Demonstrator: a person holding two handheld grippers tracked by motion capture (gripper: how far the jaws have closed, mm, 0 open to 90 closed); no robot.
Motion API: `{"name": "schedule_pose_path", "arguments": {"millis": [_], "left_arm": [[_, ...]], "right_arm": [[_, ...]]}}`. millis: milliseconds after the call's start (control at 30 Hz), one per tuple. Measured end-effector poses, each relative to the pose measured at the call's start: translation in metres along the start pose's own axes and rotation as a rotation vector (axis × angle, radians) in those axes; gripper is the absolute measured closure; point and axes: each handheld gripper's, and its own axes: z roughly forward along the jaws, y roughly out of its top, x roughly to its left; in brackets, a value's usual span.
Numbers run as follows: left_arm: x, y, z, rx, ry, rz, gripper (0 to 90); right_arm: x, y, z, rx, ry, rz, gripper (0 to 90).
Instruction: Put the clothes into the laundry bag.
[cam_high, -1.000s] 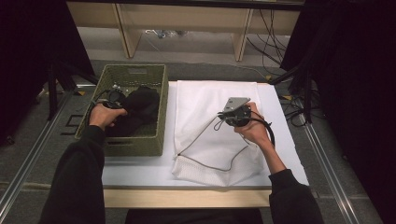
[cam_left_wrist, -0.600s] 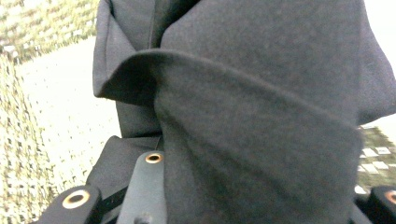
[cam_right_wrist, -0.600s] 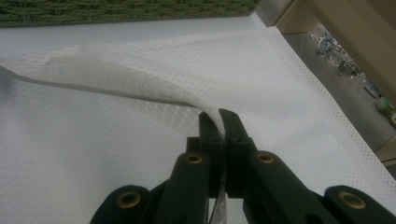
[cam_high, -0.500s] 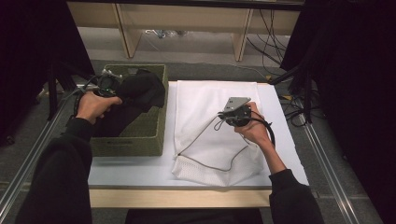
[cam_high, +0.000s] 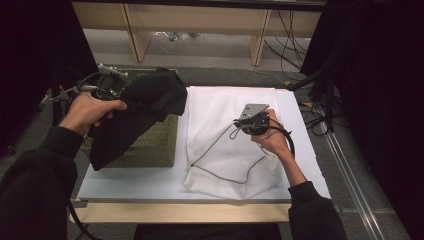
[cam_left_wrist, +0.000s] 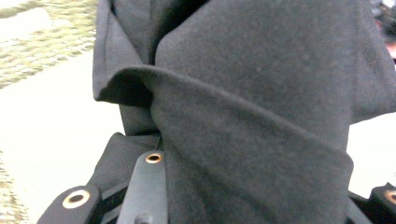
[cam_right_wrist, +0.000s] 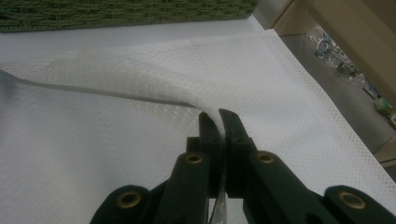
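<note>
A black garment (cam_high: 145, 107) hangs above the green woven basket (cam_high: 150, 142) at the left of the table, and its lower end drapes over the basket's front wall. My left gripper (cam_high: 122, 94) is shut on its upper part. In the left gripper view the dark cloth (cam_left_wrist: 257, 116) bunches thickly between the two jaws. A white mesh bag (cam_high: 225, 110) with a dark drawstring (cam_high: 220, 172) lies flat on the table's right half. My right gripper (cam_right_wrist: 219, 119) is shut on the bag's edge (cam_right_wrist: 154, 93) and holds that layer raised; in the high view this gripper (cam_high: 239, 124) sits over the bag's middle.
The white tabletop (cam_high: 130, 182) shows bare in front of the basket. Wooden shelf legs (cam_high: 260, 40) stand behind the table. Loose cables (cam_high: 320, 107) lie on the floor at the right, beside a metal rail (cam_high: 350, 175).
My left hand has risen out of the basket with the black garment, which now hangs in the air. The right hand and the mesh bag have stayed put.
</note>
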Motion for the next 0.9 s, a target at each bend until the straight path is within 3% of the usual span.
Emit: {"name": "schedule_pose_path", "arguments": {"millis": [67,100,167,267,300,333,400,500,533,567,600,700,800,900], "left_arm": [[-0.013,-0.004,-0.003,0.009,-0.014,0.031,66.2],[-0.02,-0.006,-0.004,0.008,-0.025,0.05,66.1],[-0.03,-0.011,-0.005,0.009,-0.084,0.068,66.1],[-0.043,-0.021,-0.002,0.011,-0.154,0.079,66.1],[-0.048,-0.024,0.0,0.014,-0.164,0.079,66.1],[-0.057,-0.03,0.004,0.034,-0.174,0.106,66.1],[-0.062,-0.033,0.006,0.043,-0.179,0.116,66.1],[-0.078,-0.042,0.013,0.057,-0.217,0.13,66.1],[-0.087,-0.046,0.017,0.068,-0.235,0.147,66.1],[-0.087,-0.046,0.017,0.068,-0.235,0.147,66.1],[-0.093,-0.049,0.02,0.078,-0.253,0.158,66.1],[-0.107,-0.054,0.028,0.094,-0.301,0.18,65.8],[-0.115,-0.057,0.04,0.133,-0.333,0.23,65.8],[-0.125,-0.06,0.058,0.155,-0.362,0.225,65.7]], "right_arm": [[0.0,0.0,0.0,-0.004,-0.003,0.015,89.3],[-0.001,0.0,0.0,-0.008,-0.001,0.0,89.3],[0.0,0.0,0.0,-0.001,-0.001,0.019,89.4],[-0.002,0.001,0.0,-0.015,-0.001,0.001,89.3],[-0.001,0.001,-0.001,-0.016,0.002,0.004,89.3],[-0.001,0.002,-0.001,-0.017,-0.002,0.005,89.3],[-0.001,0.002,-0.002,-0.016,-0.001,0.022,89.4],[-0.002,0.003,-0.004,-0.03,0.004,0.007,89.4],[-0.002,0.003,-0.006,-0.028,0.0,0.024,89.4],[-0.002,0.003,-0.006,-0.028,0.0,0.024,89.4],[-0.004,0.003,-0.006,-0.035,0.003,0.009,89.4],[-0.002,0.005,-0.008,-0.037,-0.002,0.022,89.3],[-0.001,0.007,-0.008,-0.037,0.0,0.016,89.4],[-0.002,0.009,-0.01,-0.043,0.003,0.002,89.4]]}}
